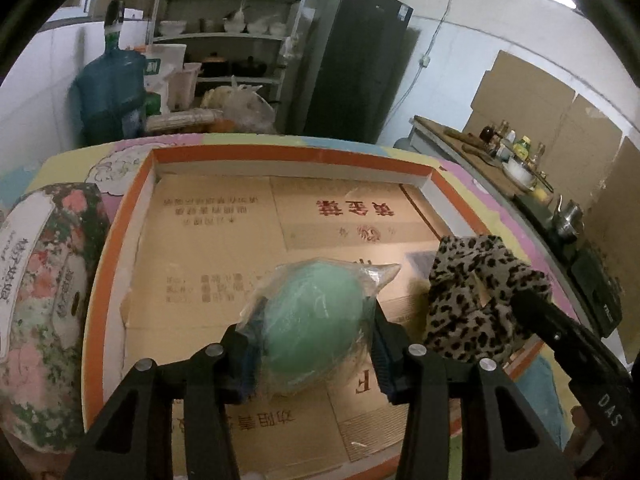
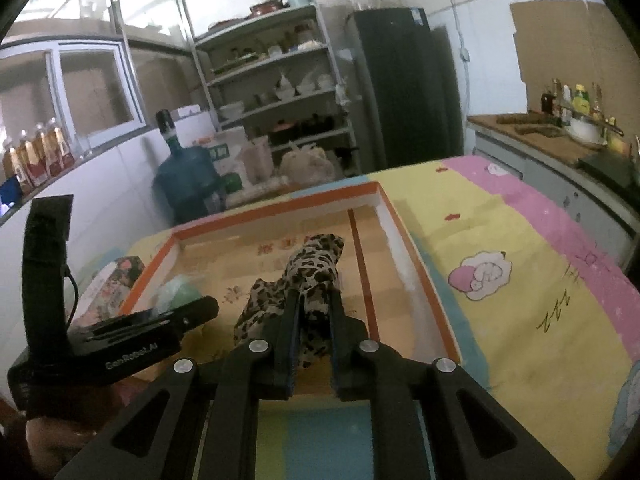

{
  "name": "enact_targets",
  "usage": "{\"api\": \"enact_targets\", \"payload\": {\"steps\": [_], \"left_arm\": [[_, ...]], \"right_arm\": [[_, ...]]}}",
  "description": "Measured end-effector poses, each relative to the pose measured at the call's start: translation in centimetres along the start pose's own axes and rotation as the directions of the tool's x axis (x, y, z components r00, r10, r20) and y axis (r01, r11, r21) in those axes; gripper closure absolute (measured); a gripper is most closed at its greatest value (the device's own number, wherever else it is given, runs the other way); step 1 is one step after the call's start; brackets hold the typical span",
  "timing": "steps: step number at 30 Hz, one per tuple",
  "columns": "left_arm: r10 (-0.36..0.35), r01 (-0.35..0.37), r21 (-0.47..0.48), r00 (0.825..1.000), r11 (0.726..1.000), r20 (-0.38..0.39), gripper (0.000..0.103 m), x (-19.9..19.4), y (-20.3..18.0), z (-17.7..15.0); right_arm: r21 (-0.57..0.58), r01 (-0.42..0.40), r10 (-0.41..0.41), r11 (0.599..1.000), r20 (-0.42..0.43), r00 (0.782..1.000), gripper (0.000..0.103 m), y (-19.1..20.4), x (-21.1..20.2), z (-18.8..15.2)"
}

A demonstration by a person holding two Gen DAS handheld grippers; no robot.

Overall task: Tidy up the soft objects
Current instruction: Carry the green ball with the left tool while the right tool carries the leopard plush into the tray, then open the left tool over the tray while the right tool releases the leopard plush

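A pale green soft ball in clear plastic wrap [image 1: 312, 304] sits between the pads of my left gripper [image 1: 316, 332], which is shut on it just above the cardboard floor of an orange-rimmed tray [image 1: 280, 154]. To its right, a leopard-print cloth [image 1: 472, 292] hangs bunched over the tray's right side. In the right wrist view, the right gripper [image 2: 314, 300] is shut on that leopard-print cloth [image 2: 316, 258], with fabric spilling left and forward of the narrow jaws. The tray [image 2: 280, 204] lies below, and the green ball [image 2: 180, 292] peeks out beside the left gripper's body.
A floral-wrapped package [image 1: 40, 280] lies left of the tray on the cartoon-print sheet [image 2: 500, 280] covering the table. Behind stand a blue water jug [image 1: 112, 92], a shelf with dishes [image 1: 228, 28] and a dark fridge [image 1: 352, 60]. A counter with bottles [image 1: 516, 152] runs along the right.
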State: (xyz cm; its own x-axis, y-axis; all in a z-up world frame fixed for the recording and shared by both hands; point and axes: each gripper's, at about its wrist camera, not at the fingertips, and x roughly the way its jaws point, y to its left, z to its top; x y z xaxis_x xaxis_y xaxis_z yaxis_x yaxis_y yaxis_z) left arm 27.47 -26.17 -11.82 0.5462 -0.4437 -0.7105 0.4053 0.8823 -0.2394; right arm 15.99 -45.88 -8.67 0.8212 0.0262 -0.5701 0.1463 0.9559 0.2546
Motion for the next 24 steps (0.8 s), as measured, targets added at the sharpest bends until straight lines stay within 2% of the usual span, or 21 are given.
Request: {"api": "enact_targets", "payload": {"steps": [4,7,13,15,17,24], "left_arm": [[0.042,-0.042,0.022,0.999,0.999,-0.012,0.052,-0.1,-0.6,-0.3],[0.055,-0.053,0.039,0.998,0.998,-0.035,0.045,-0.4,-1.3,-0.6],[0.066,-0.065,0.041,0.998,0.997,-0.020,0.035,-1.8,-1.7,-1.0],[0.064,-0.064,0.033,0.998,0.997,-0.005,0.024,-2.1,-1.6,-1.0],[0.067,-0.068,0.033,0.998,0.997,0.012,0.019,-2.5,-1.5,-1.0],[0.068,-0.077,0.080,0.992,0.994,0.108,0.017,-4.8,-2.0,-1.1]], "right_arm": [[-0.017,0.020,-0.020,1.000,0.002,1.000,0.070,0.3,-0.2,0.0],[-0.037,0.036,-0.036,0.999,0.016,0.999,0.057,0.7,-0.5,-0.2],[-0.025,0.047,-0.046,0.999,0.039,0.998,0.055,0.4,-1.6,-0.5],[-0.021,0.047,-0.046,0.999,0.047,0.998,0.055,0.2,-2.1,-0.7],[-0.018,0.050,-0.049,0.999,0.054,0.997,0.055,0.1,-2.6,-0.8],[-0.008,0.050,-0.049,0.999,0.080,0.996,0.055,0.0,-4.5,-1.4]]}}
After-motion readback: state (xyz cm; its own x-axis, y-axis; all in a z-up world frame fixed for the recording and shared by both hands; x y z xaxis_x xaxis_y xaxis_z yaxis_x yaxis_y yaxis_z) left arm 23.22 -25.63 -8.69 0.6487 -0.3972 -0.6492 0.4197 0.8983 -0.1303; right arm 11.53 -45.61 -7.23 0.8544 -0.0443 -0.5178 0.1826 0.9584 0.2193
